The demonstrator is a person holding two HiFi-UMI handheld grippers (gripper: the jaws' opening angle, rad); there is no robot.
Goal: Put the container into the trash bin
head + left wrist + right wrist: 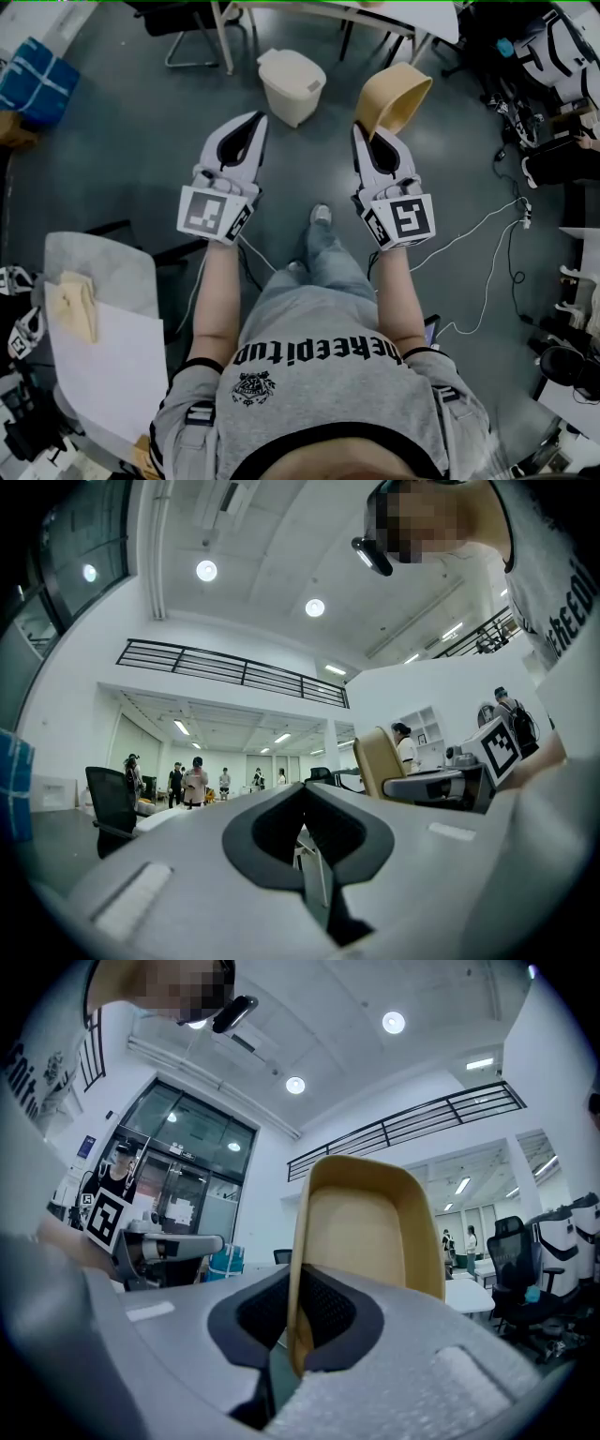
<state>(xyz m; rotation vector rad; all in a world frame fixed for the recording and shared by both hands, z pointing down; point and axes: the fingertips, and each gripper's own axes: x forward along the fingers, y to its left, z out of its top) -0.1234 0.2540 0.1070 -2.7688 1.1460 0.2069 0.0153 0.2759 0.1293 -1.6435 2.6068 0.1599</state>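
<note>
The right gripper (372, 134) pinches the tan container (394, 96) by one thin wall, held aloft beside the trash bin (292, 84). The left gripper (249, 126) is closed, empty. Such an edge grip may slip; the bin's lid looks closed, possibly blocking the drop.

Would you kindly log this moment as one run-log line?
right claw: shut on container | left claw: shut, empty | trash bin: ahead, apart from container
</note>
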